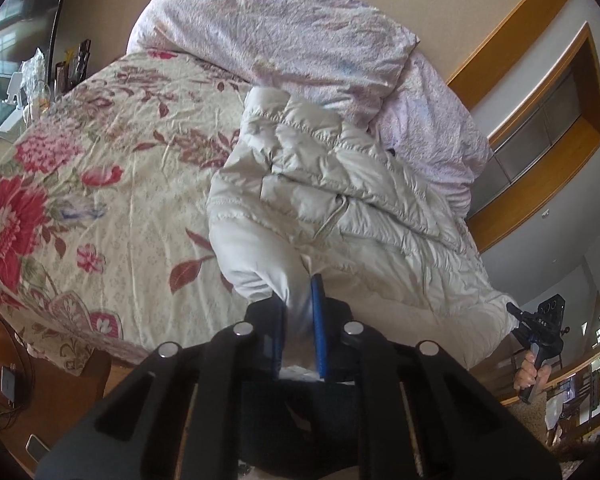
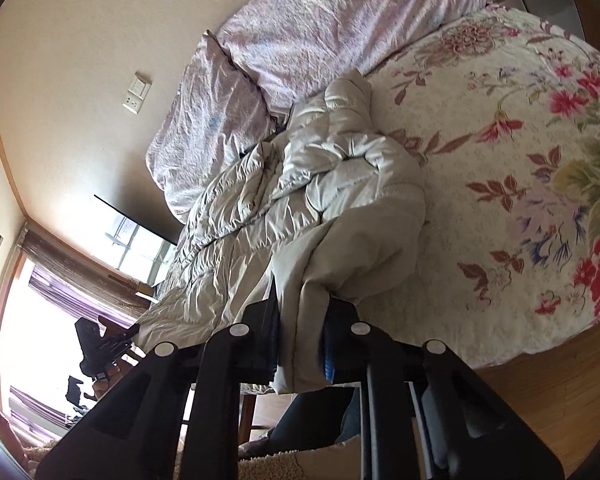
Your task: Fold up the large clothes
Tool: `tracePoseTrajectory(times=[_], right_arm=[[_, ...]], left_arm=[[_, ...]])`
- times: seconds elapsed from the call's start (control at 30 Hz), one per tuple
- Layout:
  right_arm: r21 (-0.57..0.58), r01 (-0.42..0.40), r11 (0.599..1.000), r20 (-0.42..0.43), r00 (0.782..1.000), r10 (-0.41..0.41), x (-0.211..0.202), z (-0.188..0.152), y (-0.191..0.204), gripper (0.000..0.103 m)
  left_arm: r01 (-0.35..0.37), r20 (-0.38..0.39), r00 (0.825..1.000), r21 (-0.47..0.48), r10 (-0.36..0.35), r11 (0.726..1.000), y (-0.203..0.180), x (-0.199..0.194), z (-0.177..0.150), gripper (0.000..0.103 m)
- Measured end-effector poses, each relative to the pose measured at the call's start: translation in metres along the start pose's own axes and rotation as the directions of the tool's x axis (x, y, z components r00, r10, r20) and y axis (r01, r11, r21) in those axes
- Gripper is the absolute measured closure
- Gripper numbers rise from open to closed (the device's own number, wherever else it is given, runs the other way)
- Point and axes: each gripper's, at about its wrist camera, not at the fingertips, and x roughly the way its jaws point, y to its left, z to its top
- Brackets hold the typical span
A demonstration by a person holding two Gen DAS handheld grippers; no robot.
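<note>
Where right view hides it, gripper-holding hand.

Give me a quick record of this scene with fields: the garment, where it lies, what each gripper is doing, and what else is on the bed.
garment: cream puffer jacket, crumpled, partly folded over
surface: bed with floral bedspread
left gripper: shut on jacket fabric near the bed's edge
right gripper: shut on another jacket edge
other bedding: pale lilac duvet bunched beyond the jacket
fold state: not yet neat
</note>
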Motion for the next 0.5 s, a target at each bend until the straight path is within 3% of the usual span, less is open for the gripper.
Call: tracePoseTrajectory(times=[0.2, 0.5], right_arm=[[-0.082, 0.055, 0.995, 0.143, 0.989, -0.043, -0.001, 0.040, 0.033, 0.087], [-0.147, 0.173, 0.974, 0.334, 0.936, -0.116, 0.022, 0.115, 0.082, 0.087]], left_arm=[[-0.032, 0.140, 0.990, 0.037, 0.026, 0.999, -0.025, 0.001, 0.053, 0.092], [-0.105, 0.254, 0.964, 0.109, 0.075, 0.988, -0.056, 0.025, 0.138, 0.092]])
